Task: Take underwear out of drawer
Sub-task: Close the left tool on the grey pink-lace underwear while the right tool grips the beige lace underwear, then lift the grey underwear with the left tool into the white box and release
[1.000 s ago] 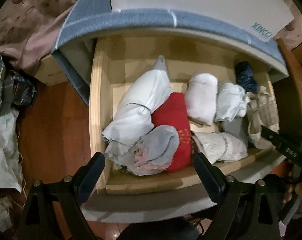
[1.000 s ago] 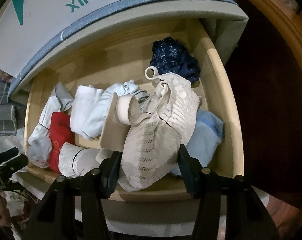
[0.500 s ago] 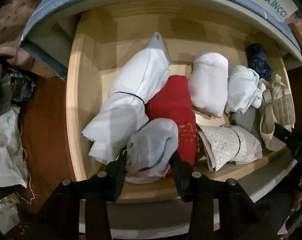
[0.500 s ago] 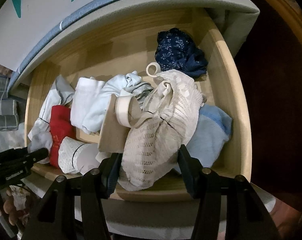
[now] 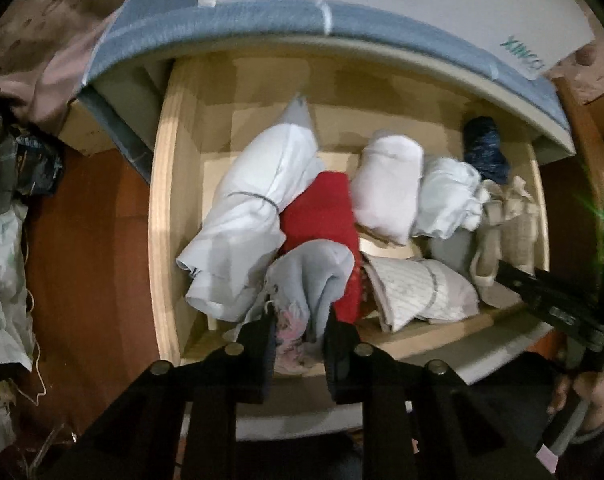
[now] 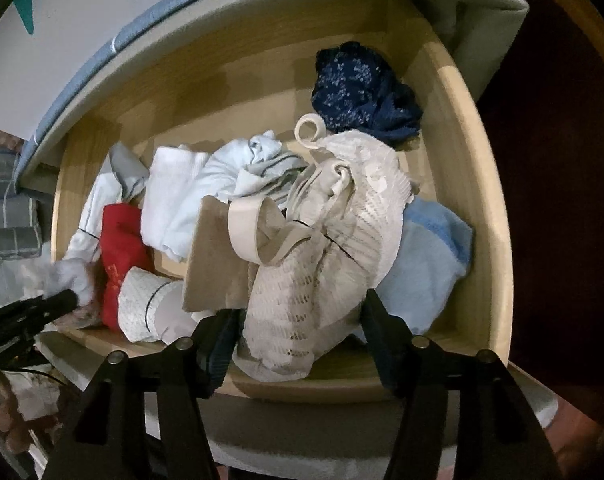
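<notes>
The wooden drawer (image 5: 162, 240) stands pulled out, full of folded and rolled clothes. My left gripper (image 5: 300, 320) points straight down at its front left and is shut on a grey piece of underwear (image 5: 322, 276) with a pink pattern, bunched up between the pads; it also shows as the left gripper (image 6: 62, 300) at the right wrist view's left edge. My right gripper (image 6: 298, 332) hangs over the front right, jaws opening, with a beige lace garment (image 6: 342, 240) lying between the fingers. In the left wrist view the right gripper (image 5: 542, 300) reaches in from the right.
In the drawer lie a white roll (image 5: 254, 216), a red garment (image 5: 322, 212), a striped white piece (image 5: 414, 292), a navy piece (image 6: 358, 88) and a light blue one (image 6: 426, 268). A white shoe box (image 5: 382, 0) sits on the cabinet top. Cloth piles (image 5: 2, 280) lie on the floor at left.
My left gripper came down from open over the drawer front and closed on the grey underwear, which now rises bunched between the pads. The right fingers have spread slightly around the lace garment.
</notes>
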